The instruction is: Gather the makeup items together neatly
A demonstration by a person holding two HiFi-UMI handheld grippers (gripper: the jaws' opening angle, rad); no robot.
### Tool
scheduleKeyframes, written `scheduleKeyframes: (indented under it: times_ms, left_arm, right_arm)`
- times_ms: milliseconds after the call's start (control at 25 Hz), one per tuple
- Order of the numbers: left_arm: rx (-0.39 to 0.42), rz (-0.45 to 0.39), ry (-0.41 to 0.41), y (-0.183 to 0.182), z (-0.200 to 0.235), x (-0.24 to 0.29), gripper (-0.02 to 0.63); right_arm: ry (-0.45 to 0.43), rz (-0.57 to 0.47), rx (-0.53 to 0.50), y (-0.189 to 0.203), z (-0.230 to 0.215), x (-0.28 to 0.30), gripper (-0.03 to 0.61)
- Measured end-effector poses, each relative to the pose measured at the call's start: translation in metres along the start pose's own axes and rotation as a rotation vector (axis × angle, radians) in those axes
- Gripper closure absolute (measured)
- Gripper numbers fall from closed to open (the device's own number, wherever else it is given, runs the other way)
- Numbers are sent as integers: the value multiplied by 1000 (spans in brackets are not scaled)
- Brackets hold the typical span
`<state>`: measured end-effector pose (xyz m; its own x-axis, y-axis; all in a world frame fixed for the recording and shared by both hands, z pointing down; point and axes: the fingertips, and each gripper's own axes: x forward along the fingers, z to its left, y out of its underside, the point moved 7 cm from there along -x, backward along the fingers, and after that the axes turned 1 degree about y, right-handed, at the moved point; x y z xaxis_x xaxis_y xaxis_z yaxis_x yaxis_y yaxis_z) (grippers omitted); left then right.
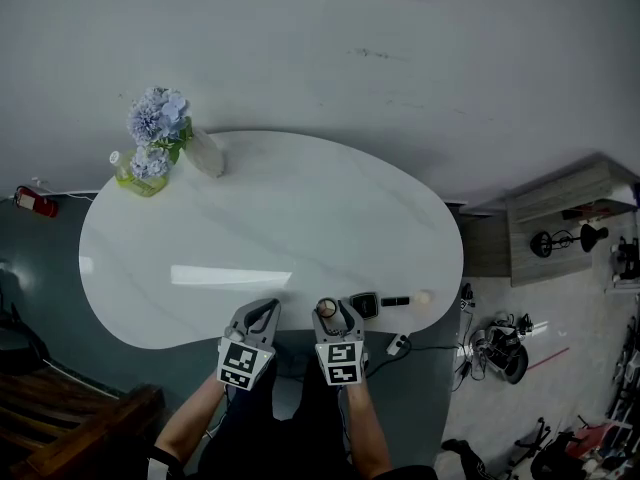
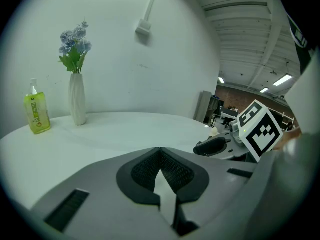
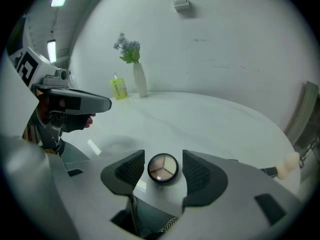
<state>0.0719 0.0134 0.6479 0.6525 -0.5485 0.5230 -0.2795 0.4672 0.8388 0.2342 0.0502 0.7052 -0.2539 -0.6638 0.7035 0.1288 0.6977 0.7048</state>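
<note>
Bottom middle, my left gripper (image 1: 264,310) has its jaws together, holding nothing. Beside it, my right gripper (image 1: 337,311) is spread around a round makeup pot (image 1: 327,308) on the tabletop (image 1: 300,218), not squeezing it. Far upper left stands a flower vase (image 1: 205,154).

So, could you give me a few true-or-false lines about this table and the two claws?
1. The right claw has a round compact between its jaws. True.
2. The left claw is wide open. False: its jaws are together, with nothing in them.
3. The vase holds red roses. False: it holds blue flowers.
4. A green bottle stands beside the vase. True.
</note>
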Motion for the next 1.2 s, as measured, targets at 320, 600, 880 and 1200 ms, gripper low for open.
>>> scheduleKeyframes:
  times_ms: [320, 600, 880, 1200]
  left_arm:
    - [26, -63, -19, -28, 1, -14, 597]
    - [52, -140, -48, -62, -2, -37, 597]
    - [80, -220, -78, -97, -10, -62, 597]
    - [123, -298, -116, -130, -14, -89, 597]
  right_arm:
    - [2, -131, -50, -49, 2, -29, 342]
    - [-26, -271, -87, -98, 14, -62, 354]
    - [8, -399, -121, -138, 14, -100, 439]
    - [22, -495, -108, -162, 18, -132, 511]
